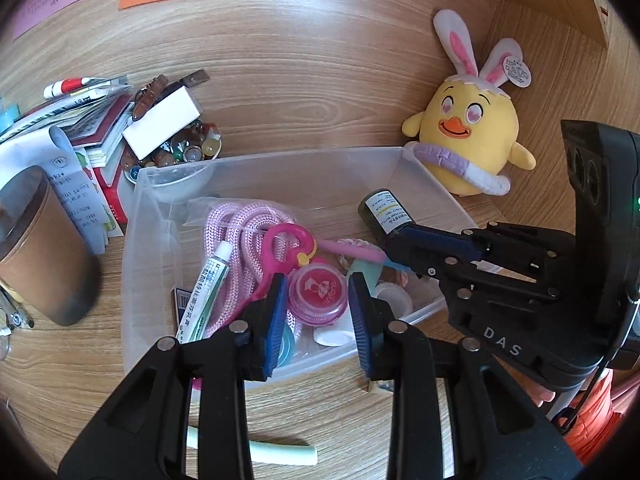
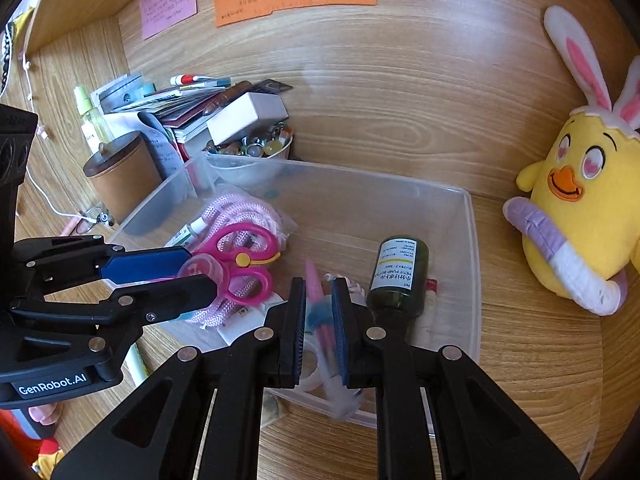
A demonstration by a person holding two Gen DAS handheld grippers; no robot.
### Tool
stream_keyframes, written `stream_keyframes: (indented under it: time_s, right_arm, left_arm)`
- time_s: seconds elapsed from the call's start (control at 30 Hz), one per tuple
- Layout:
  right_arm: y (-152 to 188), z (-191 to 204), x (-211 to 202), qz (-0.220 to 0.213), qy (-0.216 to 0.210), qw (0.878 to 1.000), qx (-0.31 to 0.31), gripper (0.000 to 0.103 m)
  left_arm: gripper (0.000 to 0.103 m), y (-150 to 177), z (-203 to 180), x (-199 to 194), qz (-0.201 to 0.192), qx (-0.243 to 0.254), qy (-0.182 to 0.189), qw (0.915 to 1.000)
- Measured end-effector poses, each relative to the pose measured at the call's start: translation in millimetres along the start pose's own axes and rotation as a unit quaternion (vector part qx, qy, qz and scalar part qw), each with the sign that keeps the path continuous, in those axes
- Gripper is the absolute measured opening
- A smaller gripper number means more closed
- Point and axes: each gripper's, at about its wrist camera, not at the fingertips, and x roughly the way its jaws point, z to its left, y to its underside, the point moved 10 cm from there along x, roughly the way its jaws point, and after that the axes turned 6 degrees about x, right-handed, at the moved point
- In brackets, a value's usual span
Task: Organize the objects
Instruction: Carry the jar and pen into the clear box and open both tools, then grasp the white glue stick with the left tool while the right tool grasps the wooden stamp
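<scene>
Two handheld grippers are working over a clear plastic bin (image 2: 474, 240) on a wooden surface, where loose items are being gathered. The right gripper (image 2: 318, 316), jaws narrowed, is gripping a blurred pink-and-blue pen-like object (image 2: 316, 300) above the bin's near edge, apparently to drop it inside. The left gripper (image 1: 318, 312), jaws wide and empty, is hovering over a pink round case (image 1: 318, 294). A dark green bottle (image 2: 398, 276) is lying inside toward 3 o'clock; a yellow plush chick (image 2: 580, 208) is sitting outside.

Two close wrist views, shared bin (image 1: 256, 168).
</scene>
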Motion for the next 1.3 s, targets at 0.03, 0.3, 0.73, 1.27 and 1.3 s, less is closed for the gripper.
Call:
stream_keyframes:
  time_s: [0.03, 0.3, 0.73, 1.27, 1.3]
  right_arm:
    - [-0.5, -1.0, -0.8, -0.001, 0.003, 1.0, -0.001, 0.012]
    - [-6.1, -1.5, -20.8, -0.017, 0.001, 1.0, 0.004, 0.021]
    - [14.5, 17.3, -68.9, -0.047, -0.013, 0.999, -0.023, 0.049]
    - [89.0, 22.6, -22.7, 0.055, -0.009, 0.998, -0.018, 0.058]
    - [90.8, 24.0, -17.5, 0.061, -0.008, 0.998, -0.02, 0.058]
  left_arm:
    - [0.03, -0.5, -0.2, -1.4, -0.002, 0.001, 0.0, 1.0]
    - [0.049, -6.4, 3.0, -29.1, -0.032, 0.011, -0.02, 0.9992]
    - [0.085, 33.6, 42.5, -65.5, -0.022, -0.007, -0.072, 0.9972]
    - [0.092, 104.6, 69.3, -4.0, 0.101, -0.052, -0.07, 0.9911]
    - [0.092, 105.8, 69.9, -3.4, 0.102, -0.052, -0.071, 0.9909]
